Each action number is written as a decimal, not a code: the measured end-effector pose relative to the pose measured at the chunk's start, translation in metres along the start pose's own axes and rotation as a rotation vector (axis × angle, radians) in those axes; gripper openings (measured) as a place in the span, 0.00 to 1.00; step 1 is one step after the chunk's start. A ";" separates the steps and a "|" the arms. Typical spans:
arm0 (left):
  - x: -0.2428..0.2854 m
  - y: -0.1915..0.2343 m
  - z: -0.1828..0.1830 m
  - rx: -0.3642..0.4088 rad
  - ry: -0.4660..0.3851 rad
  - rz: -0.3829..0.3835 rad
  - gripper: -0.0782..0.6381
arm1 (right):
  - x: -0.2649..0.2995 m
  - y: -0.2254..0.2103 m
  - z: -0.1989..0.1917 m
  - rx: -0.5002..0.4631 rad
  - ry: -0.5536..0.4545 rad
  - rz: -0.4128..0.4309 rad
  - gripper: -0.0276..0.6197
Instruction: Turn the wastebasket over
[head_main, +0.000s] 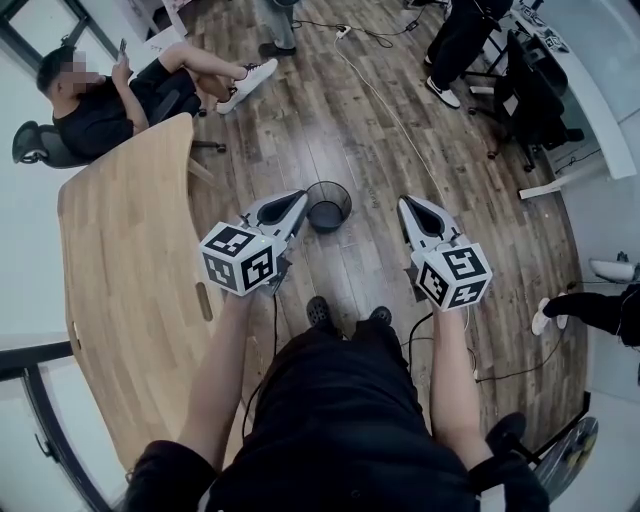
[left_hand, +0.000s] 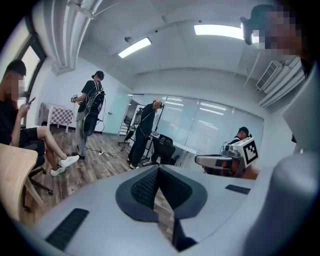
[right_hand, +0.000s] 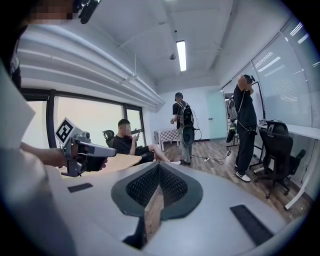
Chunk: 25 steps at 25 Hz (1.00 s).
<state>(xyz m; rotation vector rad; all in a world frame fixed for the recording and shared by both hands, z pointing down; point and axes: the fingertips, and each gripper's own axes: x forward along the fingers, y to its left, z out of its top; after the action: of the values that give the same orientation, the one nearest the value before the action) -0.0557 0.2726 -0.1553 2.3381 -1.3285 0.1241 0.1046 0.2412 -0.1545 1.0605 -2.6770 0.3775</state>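
Note:
The wastebasket (head_main: 328, 205), a black mesh bin, stands upright on the wood floor with its open mouth up, just ahead of my feet. My left gripper (head_main: 299, 199) is held above the floor right beside the bin's left rim, jaws shut and empty. My right gripper (head_main: 406, 204) hangs further off to the bin's right, also shut on nothing. In the left gripper view the closed jaws (left_hand: 159, 170) point across the room, with the right gripper (left_hand: 226, 160) at the side. The right gripper view shows its closed jaws (right_hand: 158, 168) and the left gripper (right_hand: 81, 150). Neither gripper view shows the bin.
A curved wooden table (head_main: 130, 280) runs along my left. A person sits in a chair (head_main: 100, 100) beyond it. Other people stand further back, near a black office chair (head_main: 530, 90) and a desk at the right. A cable (head_main: 385, 100) lies across the floor.

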 end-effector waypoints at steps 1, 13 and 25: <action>-0.001 0.001 -0.001 -0.002 0.001 -0.001 0.13 | 0.001 0.001 0.001 -0.003 -0.008 -0.006 0.09; 0.006 0.010 -0.024 -0.044 0.044 -0.022 0.13 | -0.006 -0.006 -0.025 0.059 -0.001 -0.065 0.09; 0.049 0.036 -0.026 -0.068 0.093 0.031 0.13 | 0.044 -0.047 -0.032 0.101 0.052 0.000 0.09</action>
<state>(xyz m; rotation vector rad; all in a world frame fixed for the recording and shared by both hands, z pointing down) -0.0559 0.2286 -0.1057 2.2277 -1.3040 0.1916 0.1099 0.1901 -0.1033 1.0637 -2.6368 0.5381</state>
